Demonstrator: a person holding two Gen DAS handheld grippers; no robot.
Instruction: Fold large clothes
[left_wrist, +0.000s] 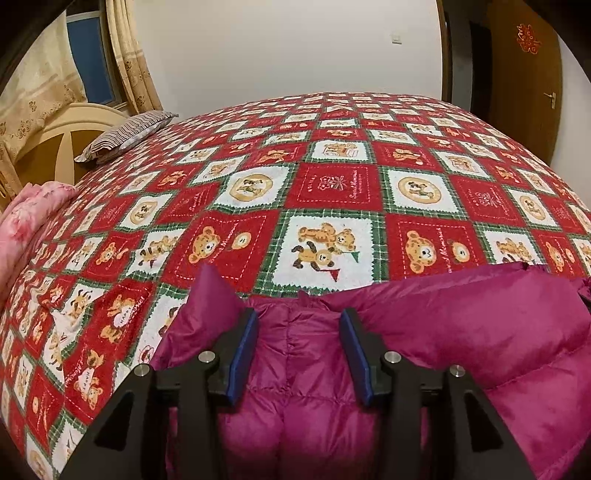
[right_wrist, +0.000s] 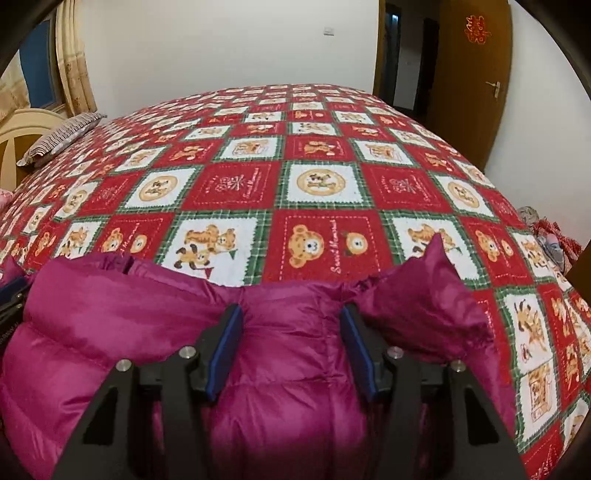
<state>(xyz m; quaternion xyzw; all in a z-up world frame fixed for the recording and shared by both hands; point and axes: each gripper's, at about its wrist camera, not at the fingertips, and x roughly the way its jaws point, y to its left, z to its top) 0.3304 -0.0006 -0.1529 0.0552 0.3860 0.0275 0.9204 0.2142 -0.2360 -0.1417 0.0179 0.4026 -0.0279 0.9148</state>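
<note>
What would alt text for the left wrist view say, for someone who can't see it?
A puffy magenta jacket lies on a bed with a red teddy-bear blanket, its fabric bulging between the two blue-padded fingers of the left gripper. A striped pillow sits far left, a wooden door beyond.

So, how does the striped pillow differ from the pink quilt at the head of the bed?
The striped pillow has thin dark and light stripes; the pink quilt has a soft floral print. The pillow is a flat, single piece lying on the teddy-bear bedspread by the headboard; the quilt is a bulky heap at the bed's left edge, nearer the camera. Both are soft bedding, apart from the magenta jacket.
</note>
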